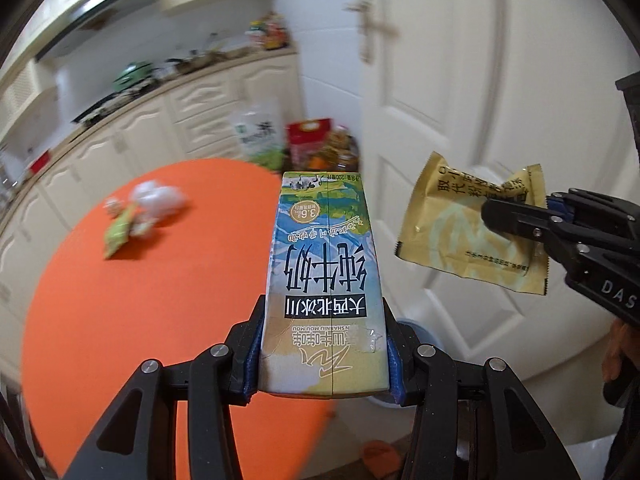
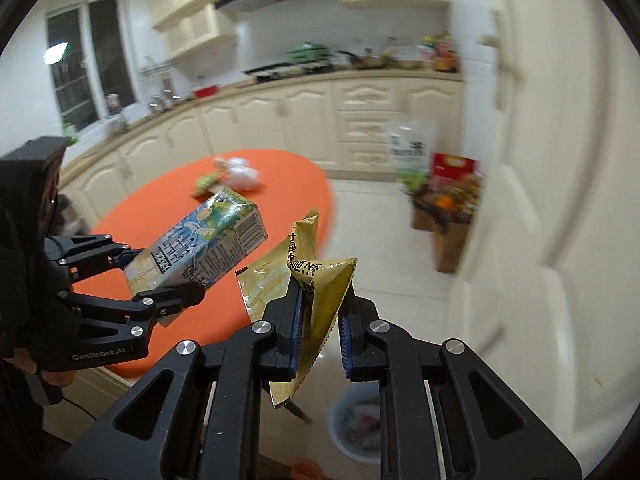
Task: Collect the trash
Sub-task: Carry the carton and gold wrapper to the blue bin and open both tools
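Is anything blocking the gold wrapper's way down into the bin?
Nothing visible. The right gripper holds the gold wrapper above the floor beside the orange table; the bin sits open-topped below, partly hidden by the gripper's own fingers.

Milk carton (image 1: 326, 276) sits between left gripper (image 1: 324, 356) pads, out over table (image 1: 120, 320) edge. Wrapper (image 2: 312, 292) hangs in right gripper (image 2: 318, 332), just right of carton, apart. Behind on table: crumpled paper (image 2: 244, 174) beside a small packet (image 2: 206, 182). Below right gripper, on floor: bin (image 2: 356, 424), prob. w/ trash inside. Bags (image 2: 440, 184) by door (image 1: 460, 80).
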The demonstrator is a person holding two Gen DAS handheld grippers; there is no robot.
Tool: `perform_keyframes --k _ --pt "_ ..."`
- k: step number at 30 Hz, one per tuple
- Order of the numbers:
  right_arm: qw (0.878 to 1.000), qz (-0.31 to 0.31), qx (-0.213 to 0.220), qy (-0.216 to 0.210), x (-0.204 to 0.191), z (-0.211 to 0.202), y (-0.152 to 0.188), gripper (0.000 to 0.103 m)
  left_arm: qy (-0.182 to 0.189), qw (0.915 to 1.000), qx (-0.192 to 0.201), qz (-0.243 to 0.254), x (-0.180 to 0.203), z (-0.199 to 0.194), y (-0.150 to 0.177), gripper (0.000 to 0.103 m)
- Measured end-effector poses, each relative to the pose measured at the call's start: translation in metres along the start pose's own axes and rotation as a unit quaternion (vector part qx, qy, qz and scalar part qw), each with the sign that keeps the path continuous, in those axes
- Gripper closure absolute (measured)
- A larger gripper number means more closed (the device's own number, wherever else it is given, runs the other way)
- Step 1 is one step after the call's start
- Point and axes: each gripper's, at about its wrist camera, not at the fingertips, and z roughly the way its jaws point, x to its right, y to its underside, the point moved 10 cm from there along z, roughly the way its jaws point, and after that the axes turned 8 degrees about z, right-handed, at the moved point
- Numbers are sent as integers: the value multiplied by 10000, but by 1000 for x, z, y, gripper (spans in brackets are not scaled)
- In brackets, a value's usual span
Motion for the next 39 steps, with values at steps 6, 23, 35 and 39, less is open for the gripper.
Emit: perform_keyframes --k 6,23,35,39 --pt "9972 161 -121 726 55 -2 30 88 455 9981 -348 215 71 41 -14 58" --pt "9870 560 -836 1250 137 58 96 88 827 9852 -1443 422 131 181 -35 57" --pt "9836 793 -1173 1118 147 87 116 88 633 9827 -1709 339 115 229 -40 43" --pt "9840 933 -1168 968 146 99 115 88 460 9844 -1673 296 111 225 -36 42"
